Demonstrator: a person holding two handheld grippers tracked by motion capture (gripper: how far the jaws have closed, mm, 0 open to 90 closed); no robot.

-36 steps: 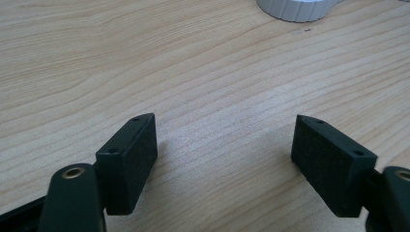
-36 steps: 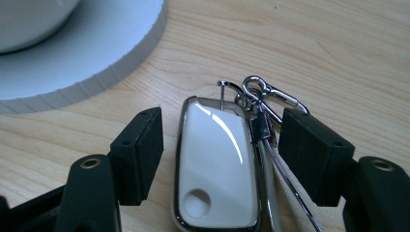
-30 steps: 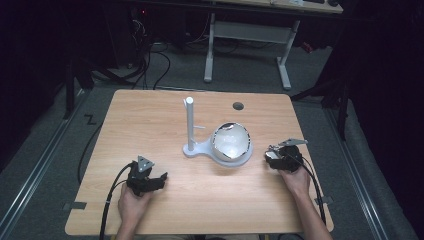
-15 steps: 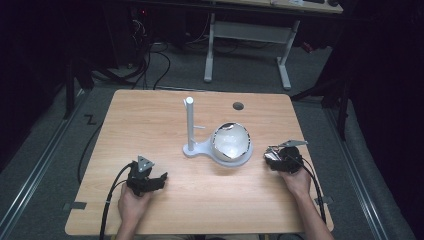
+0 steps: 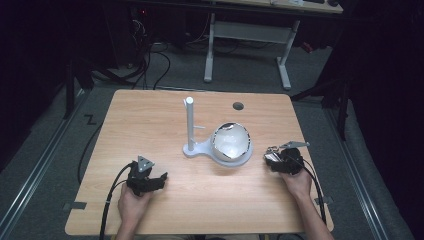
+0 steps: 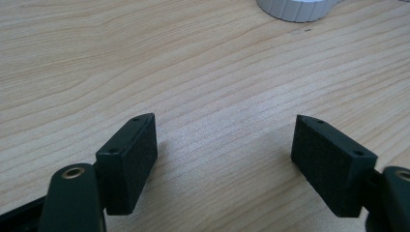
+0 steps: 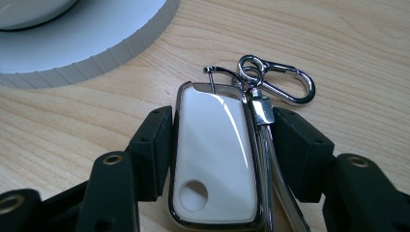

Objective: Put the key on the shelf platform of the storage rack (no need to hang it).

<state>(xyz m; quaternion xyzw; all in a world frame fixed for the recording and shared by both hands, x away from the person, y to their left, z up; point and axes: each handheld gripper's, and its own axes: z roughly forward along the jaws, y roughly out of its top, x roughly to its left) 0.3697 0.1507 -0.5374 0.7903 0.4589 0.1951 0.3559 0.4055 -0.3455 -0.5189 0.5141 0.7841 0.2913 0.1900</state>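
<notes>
A white key fob [image 7: 215, 159] with a chrome rim and a metal clasp [image 7: 278, 79] lies between the pads of my right gripper [image 7: 222, 145], which is shut on it just above the tabletop. In the high view that gripper [image 5: 278, 159] sits right of a white bowl-shaped dish [image 5: 231, 144]. A white stand with an upright post [image 5: 190, 125] joins the dish at its left. My left gripper [image 6: 225, 150] rests open on bare wood, nothing between its pads; from above it [image 5: 150, 182] lies near the front left of the table [image 5: 150, 115].
A round cable hole [image 5: 238, 106] sits near the table's back edge. Cables trail from both grippers off the front. The dish's ribbed white base [image 7: 96, 43] lies just ahead of the right gripper. A desk frame [image 5: 245, 35] stands on the floor beyond the table.
</notes>
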